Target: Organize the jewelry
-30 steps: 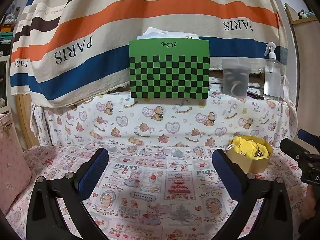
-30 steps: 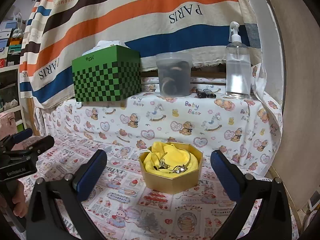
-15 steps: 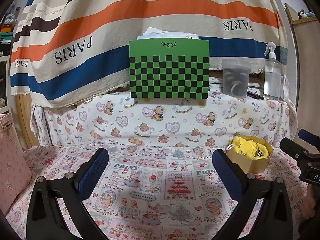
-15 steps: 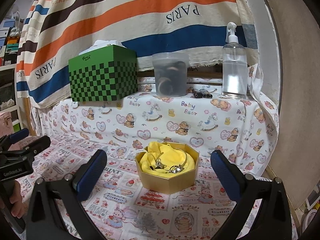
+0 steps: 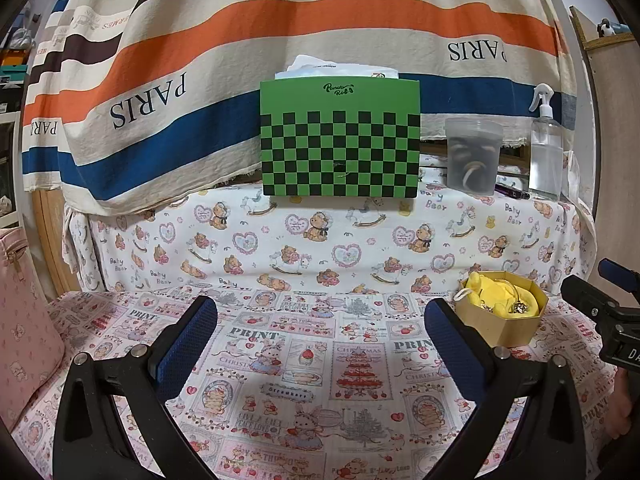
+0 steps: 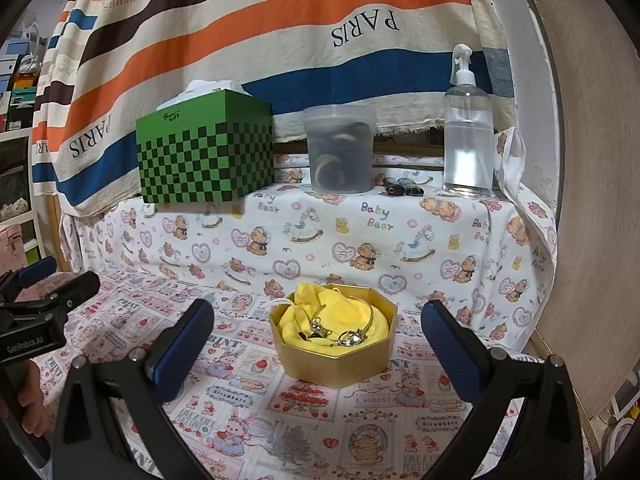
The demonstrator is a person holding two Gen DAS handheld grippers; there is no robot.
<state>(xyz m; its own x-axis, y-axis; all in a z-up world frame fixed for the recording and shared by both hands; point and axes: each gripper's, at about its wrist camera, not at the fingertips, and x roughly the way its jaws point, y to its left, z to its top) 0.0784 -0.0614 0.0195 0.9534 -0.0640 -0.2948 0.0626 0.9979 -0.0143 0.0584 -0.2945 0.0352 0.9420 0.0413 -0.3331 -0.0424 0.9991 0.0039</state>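
A gold octagonal box [image 6: 336, 364] sits on the patterned cloth, lined with yellow fabric [image 6: 332, 316]. Silver bangles and rings [image 6: 340, 330] lie on the fabric. My right gripper [image 6: 316, 344] is open and empty, its blue pads on either side of the box and a little in front of it. In the left wrist view the box [image 5: 502, 320] is at the right, beyond my open, empty left gripper [image 5: 320, 336]. The right gripper's body [image 5: 608, 312] shows at that view's right edge.
A raised shelf at the back holds a green checkered tissue box [image 6: 206, 156], a clear tub [image 6: 340, 148], small dark items [image 6: 402, 190] and a spray bottle [image 6: 468, 136]. A pink bag [image 5: 20, 320] stands at the far left. A board [image 6: 592, 200] stands at the right.
My right gripper has moved forward and a little left, so the gold box now sits closer and more centred between its fingers. The left gripper has barely moved.
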